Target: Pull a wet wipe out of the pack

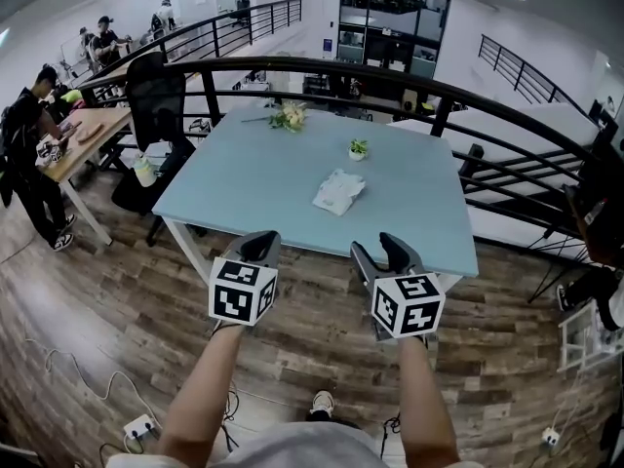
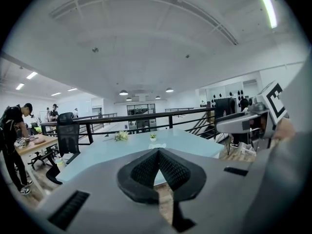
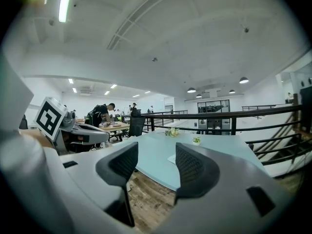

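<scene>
A white pack of wet wipes (image 1: 338, 191) lies flat near the middle of the light blue table (image 1: 253, 178); in the right gripper view the pack (image 3: 171, 158) shows as a small pale patch between the jaws, far off. Both grippers hang over the wooden floor short of the table's near edge. My left gripper (image 1: 261, 249) is shut, its pads meeting at a point with nothing held (image 2: 157, 154). My right gripper (image 1: 380, 253) stands open with an empty gap (image 3: 157, 161).
A small potted plant (image 1: 358, 149) and a bunch of flowers (image 1: 289, 116) stand farther back on the table. A black railing (image 1: 409, 81) curves behind it. A black office chair (image 1: 154, 105) and people at a wooden desk (image 1: 88, 130) are to the left.
</scene>
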